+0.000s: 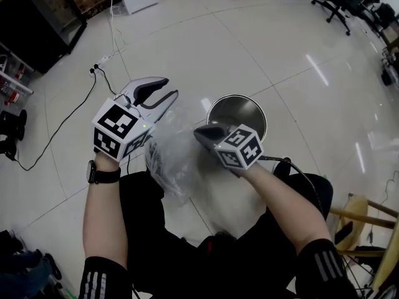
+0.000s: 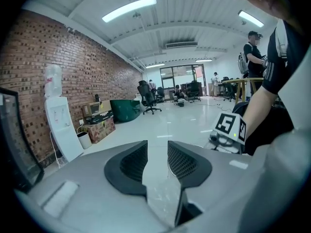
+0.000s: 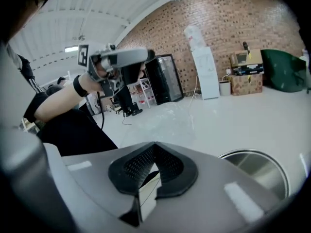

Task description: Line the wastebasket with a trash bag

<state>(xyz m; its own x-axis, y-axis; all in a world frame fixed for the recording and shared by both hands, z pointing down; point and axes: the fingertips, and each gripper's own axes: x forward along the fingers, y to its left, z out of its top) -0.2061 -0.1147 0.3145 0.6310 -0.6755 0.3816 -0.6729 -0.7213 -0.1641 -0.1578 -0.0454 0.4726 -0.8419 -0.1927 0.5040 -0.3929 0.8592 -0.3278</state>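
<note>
Glossy floor, steel wastebasket below you. Trash bag: likely light, limp, slippery; grip its rim. Right gripper jaws pinch film; left gripper jaws apart, film between.

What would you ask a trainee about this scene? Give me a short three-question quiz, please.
1. Fill in: the wastebasket is made of shiny ____.
2. Where is the clear trash bag?
A. inside the wastebasket
B. in the air between the left tool and the right tool
C. under the wastebasket
3. True or false: the right tool's jaws stand wide apart.

Key: 1 metal; 2 B; 3 false, they are shut.
</note>
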